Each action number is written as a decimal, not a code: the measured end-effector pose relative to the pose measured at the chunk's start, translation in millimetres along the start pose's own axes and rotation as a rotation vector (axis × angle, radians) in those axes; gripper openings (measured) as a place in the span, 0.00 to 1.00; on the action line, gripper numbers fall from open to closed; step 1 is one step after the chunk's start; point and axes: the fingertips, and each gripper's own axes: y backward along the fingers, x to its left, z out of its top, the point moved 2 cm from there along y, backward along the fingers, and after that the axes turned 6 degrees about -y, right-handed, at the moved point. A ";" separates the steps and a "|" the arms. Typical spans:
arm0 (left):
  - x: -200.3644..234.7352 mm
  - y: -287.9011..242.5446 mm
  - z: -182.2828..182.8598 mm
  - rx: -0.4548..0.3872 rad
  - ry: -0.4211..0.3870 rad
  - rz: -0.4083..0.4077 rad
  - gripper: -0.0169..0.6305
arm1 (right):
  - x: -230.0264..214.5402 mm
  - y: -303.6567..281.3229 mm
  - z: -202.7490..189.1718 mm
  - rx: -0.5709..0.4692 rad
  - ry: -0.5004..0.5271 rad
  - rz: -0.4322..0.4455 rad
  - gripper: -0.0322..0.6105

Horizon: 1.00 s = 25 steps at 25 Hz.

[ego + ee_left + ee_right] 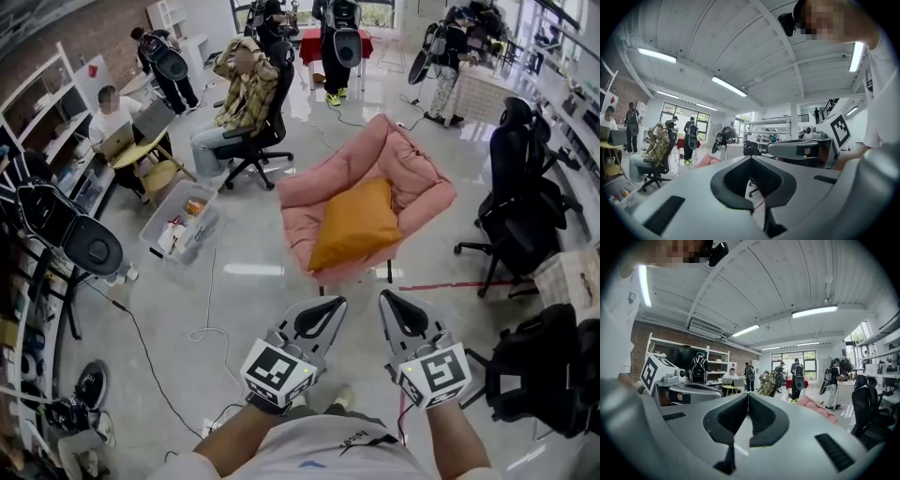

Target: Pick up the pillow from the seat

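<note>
An orange pillow (pixel 354 223) lies on the seat of a pink padded armchair (pixel 417 178) in the middle of the floor. My left gripper (pixel 330 305) and right gripper (pixel 389 300) are held side by side near my body, a short way in front of the chair and apart from it. Both are shut with nothing between the jaws. In the left gripper view the gripper (pixel 751 159) points across the room and only the chair's pink edge (pixel 708 161) shows. The right gripper (pixel 747 397) likewise points level, with the pink chair (pixel 818 409) low at the right.
Black office chairs (pixel 520 202) stand right of the armchair, another dark seat (pixel 548 370) at my right. A clear bin (pixel 178 223) of items and a loose cable (pixel 208 319) lie on the floor at left. Several people (pixel 242 89) sit and stand farther back.
</note>
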 end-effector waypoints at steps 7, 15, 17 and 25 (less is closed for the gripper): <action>8.1 -5.1 -8.5 0.032 -0.009 0.049 0.04 | -20.7 6.0 -4.1 -0.012 -0.019 -0.017 0.08; 2.0 -18.2 -32.5 0.097 -0.037 0.087 0.04 | -37.7 6.0 -21.0 0.000 -0.014 0.012 0.08; 2.3 -24.0 -38.2 0.111 -0.041 0.089 0.04 | -43.3 2.5 -25.3 0.007 -0.016 0.019 0.08; 32.9 -45.7 -59.0 0.140 -0.037 0.116 0.04 | -66.0 -32.1 -44.5 0.059 -0.023 0.036 0.08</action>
